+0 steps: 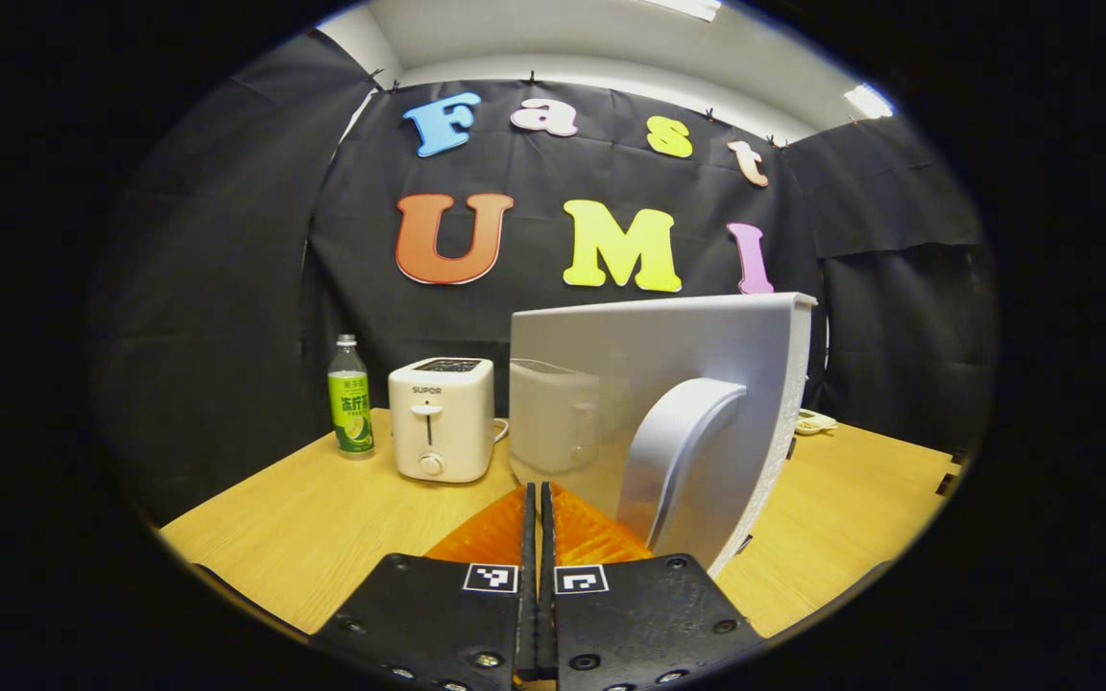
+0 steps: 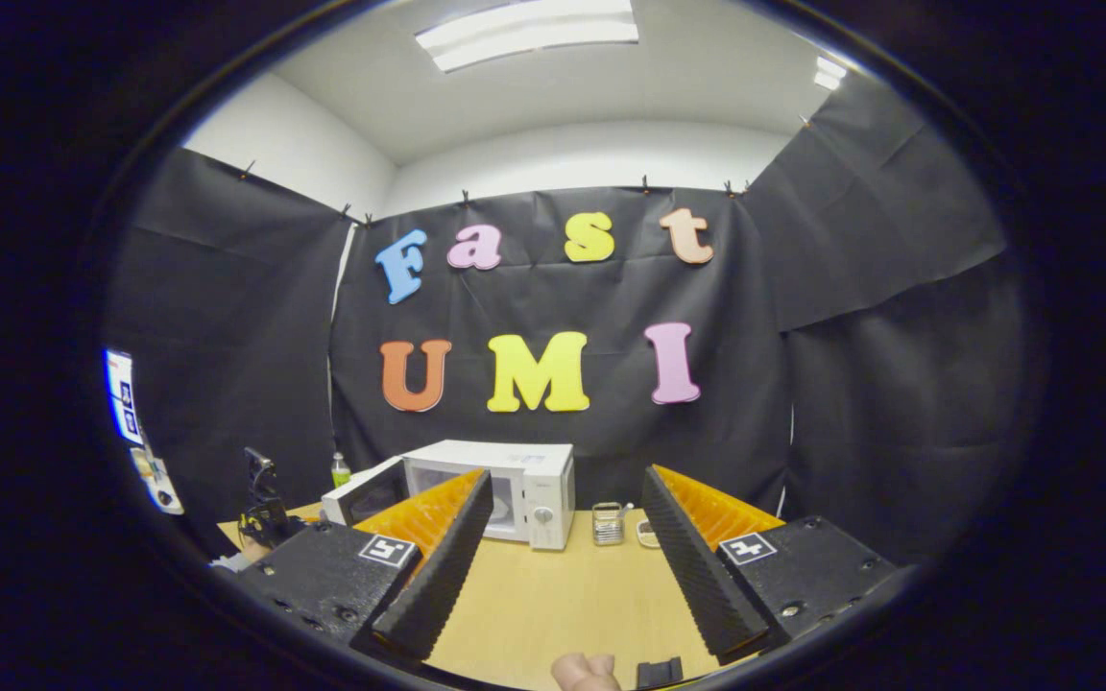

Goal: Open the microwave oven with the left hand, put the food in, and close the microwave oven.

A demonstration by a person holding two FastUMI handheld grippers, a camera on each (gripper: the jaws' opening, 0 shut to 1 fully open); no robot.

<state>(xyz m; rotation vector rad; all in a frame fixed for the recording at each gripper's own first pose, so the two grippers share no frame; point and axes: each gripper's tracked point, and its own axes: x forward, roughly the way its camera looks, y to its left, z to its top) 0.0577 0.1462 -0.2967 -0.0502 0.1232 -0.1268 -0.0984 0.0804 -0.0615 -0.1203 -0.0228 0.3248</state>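
The white microwave (image 2: 524, 489) stands far back on the wooden table (image 2: 553, 595), its door (image 2: 361, 494) swung partly open to the left. In the left gripper view that door (image 1: 611, 374) is close in front, its curved grey handle (image 1: 683, 451) just right of my left gripper (image 1: 536, 489), whose fingers are shut together with nothing between them. In the right gripper view the left gripper (image 2: 265, 509) shows by the door. My right gripper (image 2: 567, 475) is open and empty, well back from the oven. A small container (image 2: 608, 523) sits right of the microwave; its contents are too small to tell.
A white toaster (image 1: 442, 417) and a green-labelled bottle (image 1: 350, 398) stand at the back left of the table (image 1: 323, 518). A pale flat item (image 1: 814, 422) lies behind the door. Bare tabletop lies between the right gripper and the microwave.
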